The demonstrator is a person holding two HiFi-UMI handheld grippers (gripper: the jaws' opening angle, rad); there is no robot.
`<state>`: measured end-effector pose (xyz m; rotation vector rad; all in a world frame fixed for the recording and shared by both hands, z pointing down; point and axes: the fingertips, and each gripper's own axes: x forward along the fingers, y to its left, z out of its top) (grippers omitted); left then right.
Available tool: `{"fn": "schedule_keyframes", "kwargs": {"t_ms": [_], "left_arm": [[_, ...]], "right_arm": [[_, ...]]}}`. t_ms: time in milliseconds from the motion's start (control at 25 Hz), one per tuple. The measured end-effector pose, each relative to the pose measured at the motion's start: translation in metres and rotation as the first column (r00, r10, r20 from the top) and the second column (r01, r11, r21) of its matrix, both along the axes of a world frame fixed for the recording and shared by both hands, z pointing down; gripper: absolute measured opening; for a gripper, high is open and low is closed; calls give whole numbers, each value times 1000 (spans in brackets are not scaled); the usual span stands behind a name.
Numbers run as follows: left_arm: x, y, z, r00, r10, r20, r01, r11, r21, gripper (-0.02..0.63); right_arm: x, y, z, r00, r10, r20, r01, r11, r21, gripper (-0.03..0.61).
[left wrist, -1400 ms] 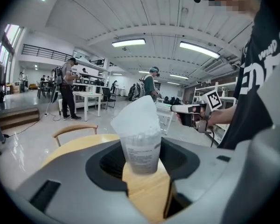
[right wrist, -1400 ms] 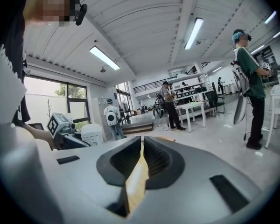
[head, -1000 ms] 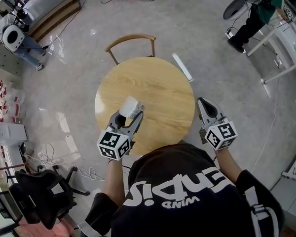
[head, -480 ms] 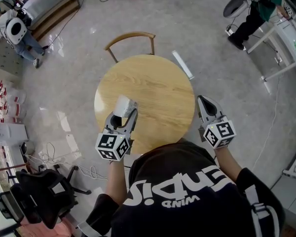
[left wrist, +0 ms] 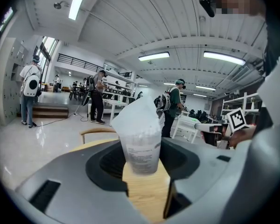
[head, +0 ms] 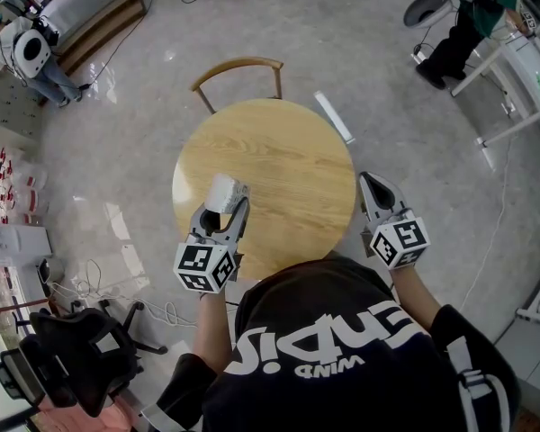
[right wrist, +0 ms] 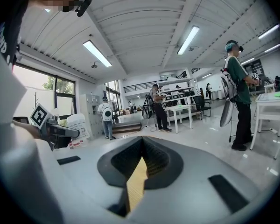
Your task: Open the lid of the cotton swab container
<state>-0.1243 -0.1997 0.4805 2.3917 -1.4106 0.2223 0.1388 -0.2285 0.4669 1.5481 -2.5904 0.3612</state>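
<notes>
The cotton swab container (head: 224, 192) is a translucent white tub with a white lid and a printed label. It sits between the jaws of my left gripper (head: 223, 207), whose pads press on its sides over the near left part of the round wooden table (head: 288, 151). In the left gripper view the container (left wrist: 140, 146) stands upright and slightly tilted between the jaws. My right gripper (head: 371, 184) is shut and empty at the table's right edge, well apart from the container. Its jaws (right wrist: 141, 155) meet with only the wood showing below.
A wooden chair (head: 239, 68) stands at the table's far side. A white strip (head: 333, 121) lies on the floor beyond the table's right. A black office chair (head: 72, 358) is at the near left. People stand at benches at the far right (head: 468, 25).
My left gripper has swung a little to the left with the container in it, and now points straighter ahead. The right gripper has stayed put.
</notes>
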Motion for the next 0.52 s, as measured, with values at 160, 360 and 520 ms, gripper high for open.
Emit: {"fn": "schedule_keyframes", "kwargs": {"t_ms": [160, 360, 520], "left_arm": [[0, -2, -1, 1000, -6, 1, 6, 1000, 5, 218], [0, -1, -3, 1000, -8, 7, 8, 1000, 10, 218], [-1, -1, -5, 1000, -1, 16, 1, 1000, 8, 218]], "right_arm": [[-1, -2, -1, 1000, 0, 0, 0, 1000, 2, 2], [-1, -1, -2, 1000, 4, 2, -4, 1000, 1, 2], [-3, -2, -5, 1000, 3, -2, -3, 1000, 4, 2]]}}
